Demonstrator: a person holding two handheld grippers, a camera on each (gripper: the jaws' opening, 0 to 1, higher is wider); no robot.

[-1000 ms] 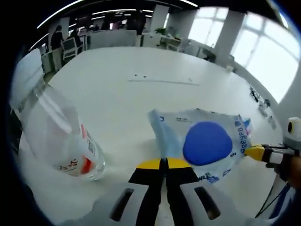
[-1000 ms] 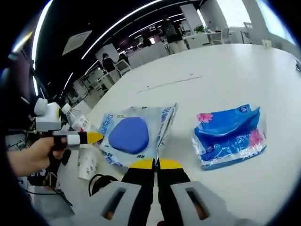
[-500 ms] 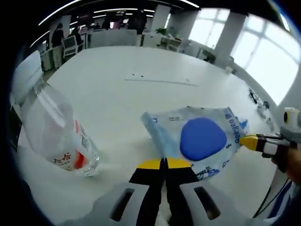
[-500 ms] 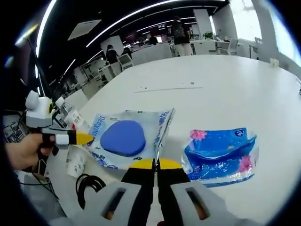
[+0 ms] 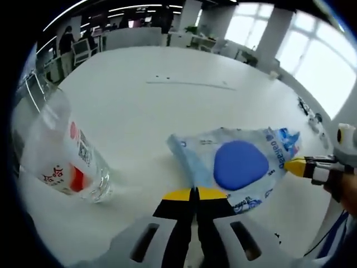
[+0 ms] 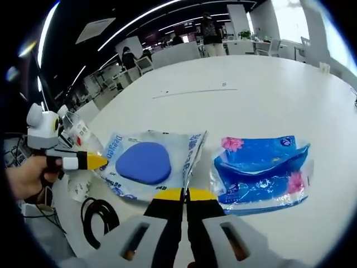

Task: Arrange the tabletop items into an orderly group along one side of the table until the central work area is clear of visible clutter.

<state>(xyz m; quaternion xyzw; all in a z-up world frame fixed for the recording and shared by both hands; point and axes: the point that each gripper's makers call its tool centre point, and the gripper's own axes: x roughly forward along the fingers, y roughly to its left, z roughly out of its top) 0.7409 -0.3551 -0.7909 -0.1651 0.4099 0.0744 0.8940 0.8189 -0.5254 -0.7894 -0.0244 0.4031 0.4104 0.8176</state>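
Observation:
A pale blue wet-wipes pack [image 5: 240, 164] [image 6: 145, 163] with a dark blue oval lid hangs low over the white table [image 5: 167, 106], stretched between both grippers. My left gripper [image 5: 195, 193] [image 6: 92, 161] is shut on one edge of it. At the opposite edge, my right gripper [image 6: 185, 194] [image 5: 298, 166] is also shut on it. Whether the pack touches the table I cannot tell. A blue tissue pack [image 6: 262, 173] with pink flowers lies right beside the wipes pack. A clear plastic bottle [image 5: 64, 162] [image 6: 78, 131] with a red-and-white label lies on its side on the far side of the left gripper.
A black cable [image 6: 97, 215] loops by the table's near edge, below the left gripper. A person's hand [image 6: 28, 176] holds that gripper. The far part of the table [image 6: 251, 106] is bare white. Desks, chairs and people stand in the background.
Both grippers stay shut on the wipes pack. The pack has moved toward the blue tissue pack, closing the gap between them, and away from the bottle.

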